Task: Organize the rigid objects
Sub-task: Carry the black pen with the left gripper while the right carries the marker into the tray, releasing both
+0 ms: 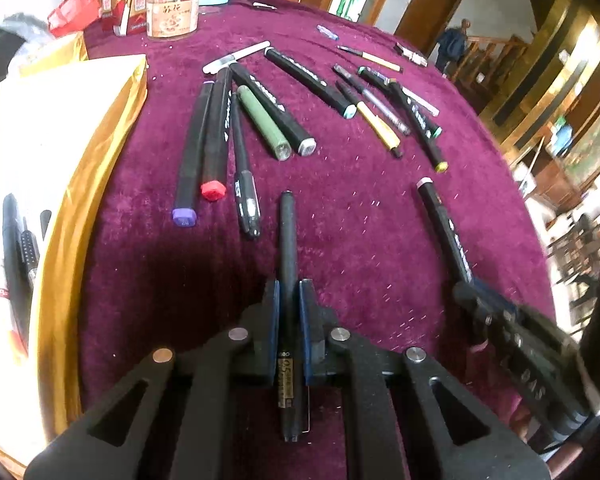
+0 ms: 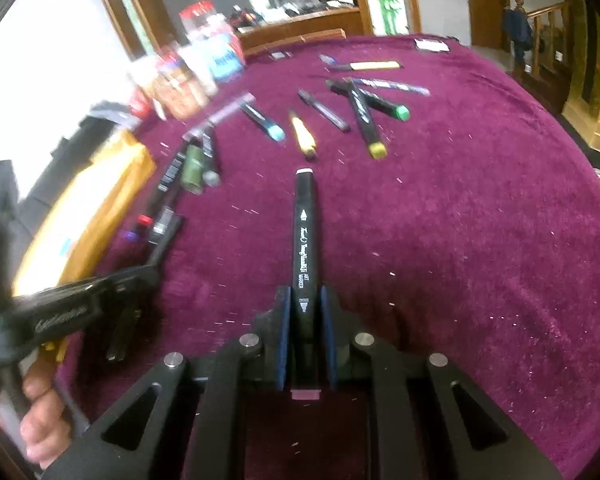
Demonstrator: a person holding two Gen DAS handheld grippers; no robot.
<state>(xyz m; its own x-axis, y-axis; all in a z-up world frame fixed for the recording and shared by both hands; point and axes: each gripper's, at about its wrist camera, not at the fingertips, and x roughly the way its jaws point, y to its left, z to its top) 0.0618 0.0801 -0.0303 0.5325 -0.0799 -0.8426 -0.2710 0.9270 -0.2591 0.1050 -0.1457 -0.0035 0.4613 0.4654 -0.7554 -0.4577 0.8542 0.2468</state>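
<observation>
Left gripper (image 1: 289,296) is clamped on a slim black gel pen (image 1: 288,248), which runs forward between the blue pads and sticks out over the purple velvet tablecloth (image 1: 340,232). My right gripper (image 2: 305,300) grips a black art marker (image 2: 305,240) the same way, its white-tipped end pointing away from me; no earlier view lets me speak of jaw motion. Ahead on the cloth I see loose pens and markers: a purple-capped marker (image 1: 190,152) beside a red-capped one (image 1: 216,136), a green pen (image 1: 262,120) and a yellow-tipped marker (image 1: 420,128) further right. At the left sits a gold-edged box (image 1: 100,128) with pens inside. Far back stands a round tin (image 1: 174,10).
</observation>
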